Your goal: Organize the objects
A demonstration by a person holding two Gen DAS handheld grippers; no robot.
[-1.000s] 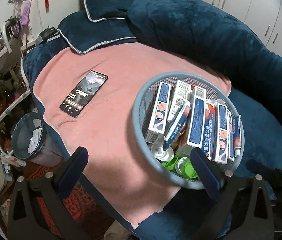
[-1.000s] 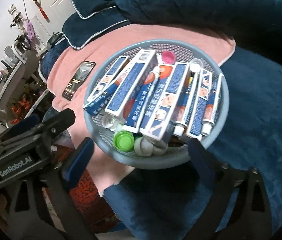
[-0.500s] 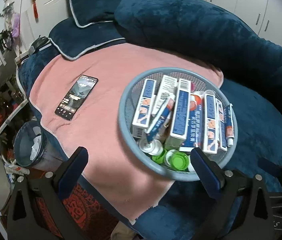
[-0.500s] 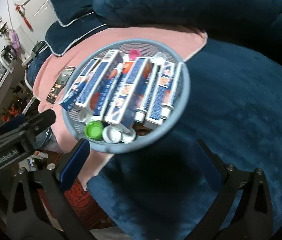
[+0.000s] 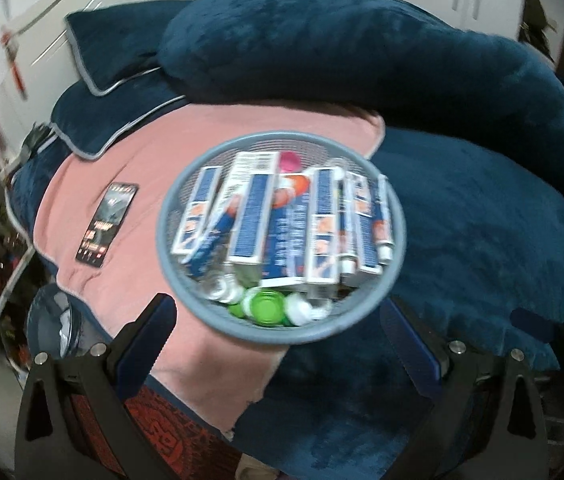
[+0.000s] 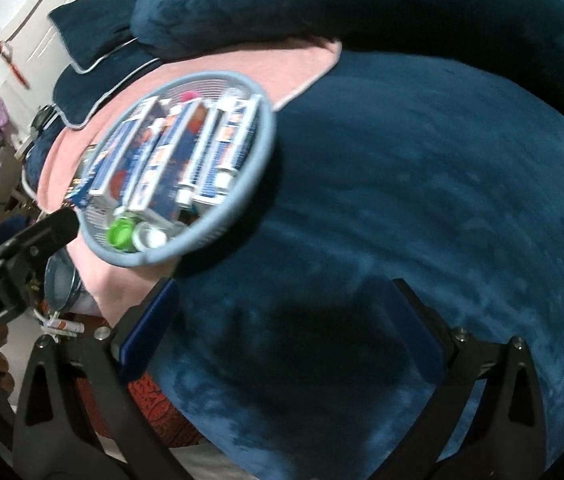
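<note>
Basket: one round grey mesh bowl with a smooth rim, lying on a pink towel spread over a plush navy bed. It holds roughly six flat blue-and-white cardboard boxes, at least two slim tubes, two green round caps, some white caps and one pink cap; blur makes the counts uncertain. One glossy black phone lies at the basket's 9 o'clock. Left gripper and right gripper both have their blue-padded fingers wide apart, holding nothing; the right one hangs over bare bedding at the basket's 4 o'clock.
</note>
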